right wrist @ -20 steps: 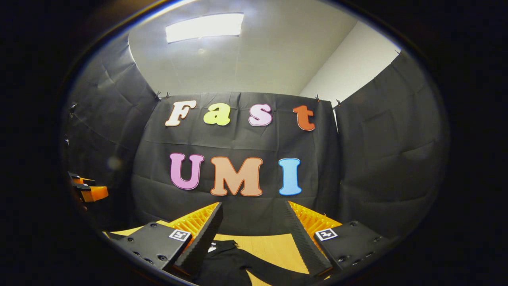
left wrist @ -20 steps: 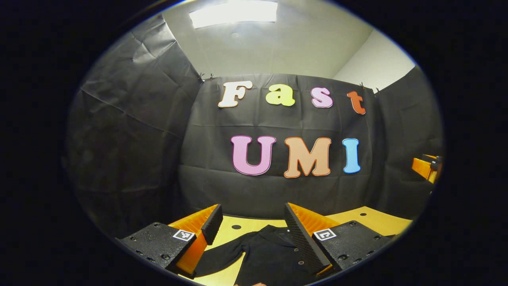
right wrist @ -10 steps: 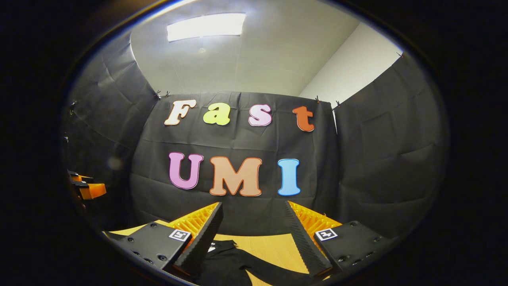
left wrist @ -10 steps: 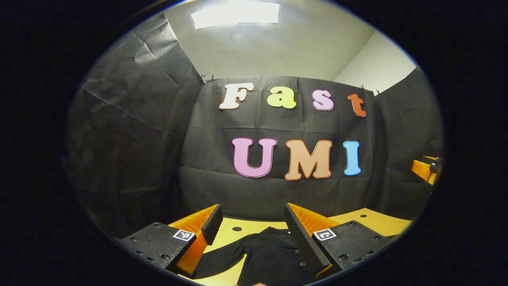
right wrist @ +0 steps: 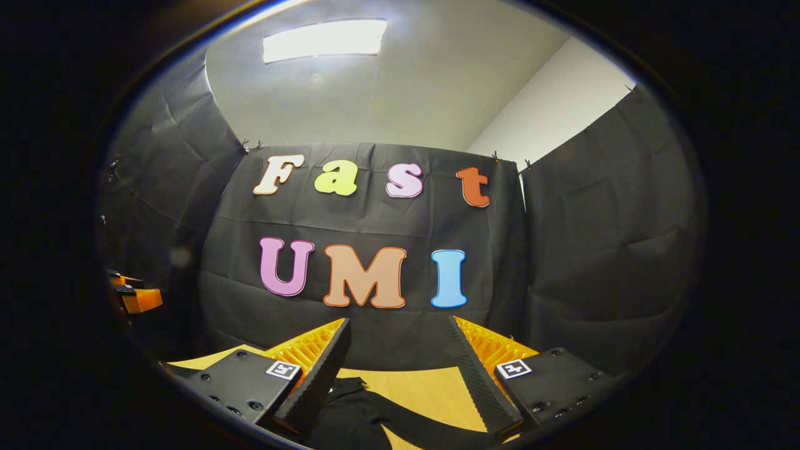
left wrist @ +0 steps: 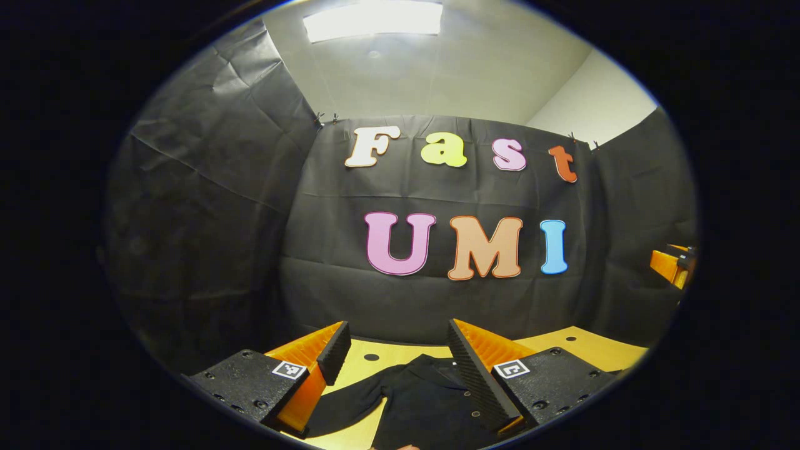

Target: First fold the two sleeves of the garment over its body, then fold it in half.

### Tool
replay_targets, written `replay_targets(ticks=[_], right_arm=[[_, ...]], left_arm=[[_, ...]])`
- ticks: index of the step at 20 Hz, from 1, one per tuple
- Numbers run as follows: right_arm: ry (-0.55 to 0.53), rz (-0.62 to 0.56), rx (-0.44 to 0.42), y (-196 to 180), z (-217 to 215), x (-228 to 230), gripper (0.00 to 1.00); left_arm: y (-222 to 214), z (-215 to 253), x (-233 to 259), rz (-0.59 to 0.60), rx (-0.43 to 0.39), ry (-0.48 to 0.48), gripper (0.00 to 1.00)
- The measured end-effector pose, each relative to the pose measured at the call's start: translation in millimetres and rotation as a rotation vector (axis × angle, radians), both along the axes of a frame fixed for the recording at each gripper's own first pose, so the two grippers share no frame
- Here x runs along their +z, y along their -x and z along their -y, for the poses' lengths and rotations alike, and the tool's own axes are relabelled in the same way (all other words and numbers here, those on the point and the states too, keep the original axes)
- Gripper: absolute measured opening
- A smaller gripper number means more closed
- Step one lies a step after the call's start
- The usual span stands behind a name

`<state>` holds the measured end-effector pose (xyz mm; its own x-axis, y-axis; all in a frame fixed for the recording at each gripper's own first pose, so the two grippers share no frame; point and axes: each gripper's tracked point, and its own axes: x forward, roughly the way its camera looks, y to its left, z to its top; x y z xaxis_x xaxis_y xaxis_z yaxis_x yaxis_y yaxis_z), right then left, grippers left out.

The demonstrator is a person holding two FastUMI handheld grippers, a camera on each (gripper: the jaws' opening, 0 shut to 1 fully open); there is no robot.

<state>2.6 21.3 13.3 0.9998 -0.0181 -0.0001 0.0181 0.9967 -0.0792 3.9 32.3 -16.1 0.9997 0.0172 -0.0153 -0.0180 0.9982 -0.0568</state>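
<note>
Left gripper (left wrist: 394,350) spread wide, fingers apart and gripping nothing, held above the near part of a wooden table (left wrist: 581,347). Black garment (left wrist: 425,400) flat on the table below and between the fingers, collar toward the far side, one sleeve (left wrist: 344,406) stretched to the left past the left finger. Right gripper (right wrist: 397,353) also spread wide and gripping nothing, above the same garment (right wrist: 350,415); another sleeve (right wrist: 425,428) running to the right on the bare wood, under the gap between the fingers. Neither gripper touching the cloth, as far as can be seen. Far edge of the table close to the black wall (left wrist: 400,300), bare wood between collar and that edge. Open wood also right of the garment in the left gripper view. Other gripper seen small at the side edge of each view, well apart.
</note>
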Motion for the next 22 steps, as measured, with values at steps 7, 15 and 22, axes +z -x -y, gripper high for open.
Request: replay_targets(ticks=[7, 15, 22], right_arm=[[0.034, -0.003, -0.042, -6, 15, 8, 0.98], [0.062, -0.069, -0.195, -28, 90, -5, 0.96], [0.094, -0.254, -0.207, -47, 130, -89, 0.98]], left_arm=[[-4, 3, -6, -0.018, -0.021, -0.003, 0.93], [-21, 10, -6, -0.033, -0.017, 0.026, 0.93], [-41, 19, 1, -0.02, 0.012, 0.018, 0.92]])
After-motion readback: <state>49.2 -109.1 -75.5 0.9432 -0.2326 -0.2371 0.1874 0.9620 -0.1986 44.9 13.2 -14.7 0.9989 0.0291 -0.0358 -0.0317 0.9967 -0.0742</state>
